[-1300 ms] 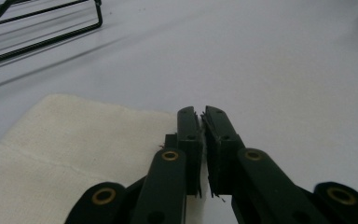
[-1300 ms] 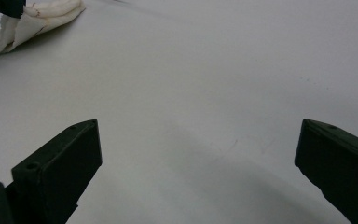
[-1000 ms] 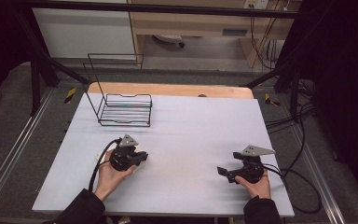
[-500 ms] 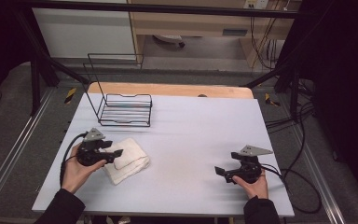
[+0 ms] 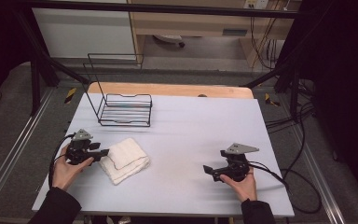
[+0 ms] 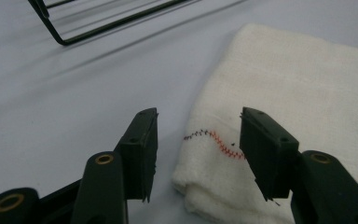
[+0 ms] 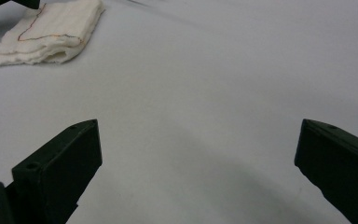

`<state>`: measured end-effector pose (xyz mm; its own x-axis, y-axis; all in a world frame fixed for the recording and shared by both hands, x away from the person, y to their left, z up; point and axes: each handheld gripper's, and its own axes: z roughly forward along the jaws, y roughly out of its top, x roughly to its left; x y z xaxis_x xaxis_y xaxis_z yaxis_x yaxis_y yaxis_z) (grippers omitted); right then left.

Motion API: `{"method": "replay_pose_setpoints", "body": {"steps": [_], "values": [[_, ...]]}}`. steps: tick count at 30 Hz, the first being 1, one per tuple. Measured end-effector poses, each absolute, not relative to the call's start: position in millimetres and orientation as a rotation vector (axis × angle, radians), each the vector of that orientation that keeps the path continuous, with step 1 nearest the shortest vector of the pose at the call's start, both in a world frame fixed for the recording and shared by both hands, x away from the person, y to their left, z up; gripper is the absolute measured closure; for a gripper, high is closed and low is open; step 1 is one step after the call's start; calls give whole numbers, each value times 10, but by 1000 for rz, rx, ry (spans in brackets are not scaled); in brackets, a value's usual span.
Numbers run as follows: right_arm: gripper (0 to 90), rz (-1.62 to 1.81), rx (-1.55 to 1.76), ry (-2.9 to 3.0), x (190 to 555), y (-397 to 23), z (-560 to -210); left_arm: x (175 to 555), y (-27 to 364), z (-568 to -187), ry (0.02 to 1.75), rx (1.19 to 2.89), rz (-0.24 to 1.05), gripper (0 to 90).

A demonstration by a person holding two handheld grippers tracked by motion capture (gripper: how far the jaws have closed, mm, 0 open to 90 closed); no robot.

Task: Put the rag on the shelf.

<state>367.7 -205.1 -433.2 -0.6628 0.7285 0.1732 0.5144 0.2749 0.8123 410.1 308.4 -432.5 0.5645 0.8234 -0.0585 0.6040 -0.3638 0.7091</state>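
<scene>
At the lower left of the high view, my left tongs (image 5: 103, 152) sit low over the desk (image 5: 200, 135), tips pointing right at the folded white towel (image 5: 125, 159). They're partly open and holding nothing; in the left gripper view (image 6: 196, 149) the near corner of the towel (image 6: 298, 102) lies right in the gap, not yet pinched. The towel runs on a slant, from upper right down to lower left in the high view, and its left edge is just beside my left tips. Over at lower right, my right tongs (image 5: 208, 170) are spread wide and empty, well apart from the towel, which sits far off in the upper left of the right gripper view (image 7: 46, 30). Left hand is clearly nearer, I reckon. The wire rack (image 5: 123, 109) stands above the towel.
</scene>
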Motion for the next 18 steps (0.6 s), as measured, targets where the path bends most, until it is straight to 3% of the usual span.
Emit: {"method": "replay_pose_setpoints", "body": {"steps": [6, 9, 11, 18], "values": [[28, 1360, 1132, 2281, 3711, -1817, -4257, 4098, 3117, -4381, 1173, 2122, 356, 534], [46, 1353, 1099, 2294, 3727, -1567, -4211, 4096, 3131, -4385, 1161, 2122, 342, 629], [60, 1350, 1093, 2301, 3737, -1501, -4206, 4092, 3133, -4392, 1156, 2121, 332, 643], [177, 1370, 1043, 2368, 3813, -920, -4194, 4082, 3130, -4395, 1149, 2129, 311, 731]]}}
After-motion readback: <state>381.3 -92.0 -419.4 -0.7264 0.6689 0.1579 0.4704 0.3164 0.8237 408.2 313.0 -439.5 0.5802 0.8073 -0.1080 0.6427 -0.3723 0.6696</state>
